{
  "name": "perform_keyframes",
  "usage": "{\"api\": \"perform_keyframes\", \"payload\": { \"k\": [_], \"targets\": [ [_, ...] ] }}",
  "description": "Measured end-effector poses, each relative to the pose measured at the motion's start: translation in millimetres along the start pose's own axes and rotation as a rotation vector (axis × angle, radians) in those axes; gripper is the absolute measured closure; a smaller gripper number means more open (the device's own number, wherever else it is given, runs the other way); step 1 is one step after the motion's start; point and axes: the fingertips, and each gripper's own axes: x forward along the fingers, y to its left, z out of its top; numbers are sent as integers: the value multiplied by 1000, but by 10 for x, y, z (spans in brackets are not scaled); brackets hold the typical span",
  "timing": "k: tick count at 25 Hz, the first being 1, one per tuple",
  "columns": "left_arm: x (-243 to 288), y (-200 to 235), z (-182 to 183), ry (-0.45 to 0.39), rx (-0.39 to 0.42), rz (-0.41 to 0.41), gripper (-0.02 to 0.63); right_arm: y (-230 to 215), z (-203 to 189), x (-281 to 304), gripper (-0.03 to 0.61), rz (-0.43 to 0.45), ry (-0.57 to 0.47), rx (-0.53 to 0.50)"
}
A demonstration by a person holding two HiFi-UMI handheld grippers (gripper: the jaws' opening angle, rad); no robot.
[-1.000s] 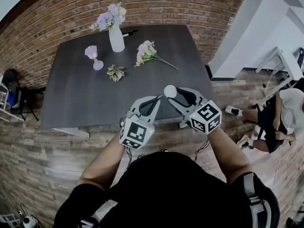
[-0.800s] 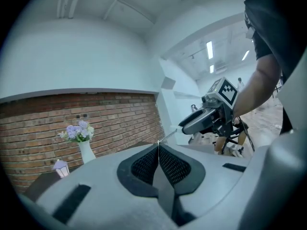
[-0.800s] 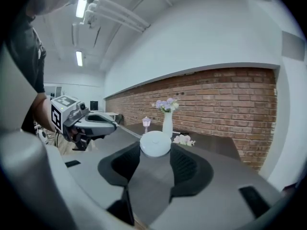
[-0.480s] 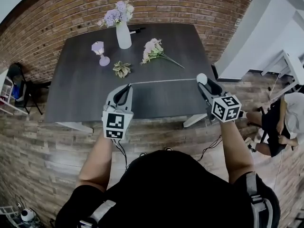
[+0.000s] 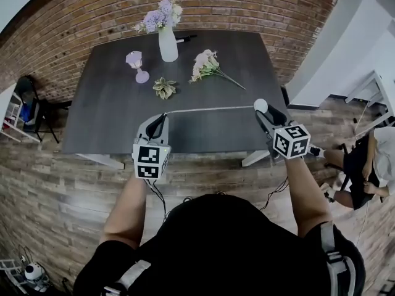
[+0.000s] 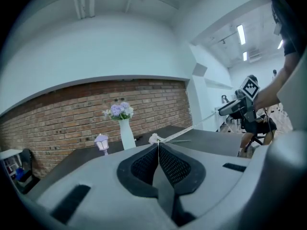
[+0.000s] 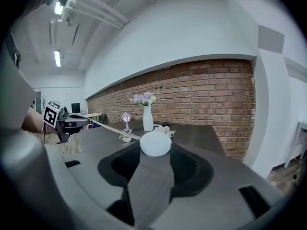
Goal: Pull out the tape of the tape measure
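A round white tape measure [image 5: 261, 105] sits between the jaws of my right gripper [image 5: 264, 110] above the table's near right edge; in the right gripper view the tape measure [image 7: 155, 143] fills the jaws of that gripper [image 7: 155, 147]. A thin pale tape [image 5: 210, 109] stretches from it leftward to my left gripper [image 5: 163, 114], which is shut on the tape's end. In the left gripper view the tape [image 6: 189, 128] runs from the closed left gripper [image 6: 158, 145] off to the right gripper [image 6: 235, 107].
On the dark table [image 5: 111, 116] stand a white vase of purple flowers [image 5: 166, 32], a small lilac lantern [image 5: 137, 65], a little leafy sprig [image 5: 164, 87] and a lying flower bunch [image 5: 208, 66]. A brick wall lies behind. A seated person [image 5: 364, 165] is at the right.
The two grippers went from close together to wide apart, drawing the tape out between them. Over the last half second they barely moved.
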Motion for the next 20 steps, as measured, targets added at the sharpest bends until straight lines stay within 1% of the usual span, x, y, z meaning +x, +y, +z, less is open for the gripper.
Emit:
{"api": "perform_keyframes", "payload": {
  "k": [2, 6, 9, 12, 15, 19, 20],
  "targets": [
    [29, -13, -164, 43, -9, -1, 601, 28, -123, 67, 383, 3, 38, 2],
    [73, -39, -495, 119, -46, -2, 601, 76, -497, 216, 382, -10, 149, -1],
    [157, -95, -754, 188, -31, -6, 601, 100, -827, 331, 382, -23, 239, -6],
    [236, -132, -976, 249, -39, -12, 601, 111, -1072, 423, 380, -34, 299, -2],
    [312, -136, -1012, 267, -41, -17, 601, 104, -1130, 506, 380, -39, 322, -6],
    [410, -54, -1028, 277, -57, 10, 598, 24, -1085, 600, 375, -54, 315, -7],
    [430, -41, -1029, 274, -74, 5, 556, 3, -1075, 616, 364, -57, 313, -4]
  ]
}}
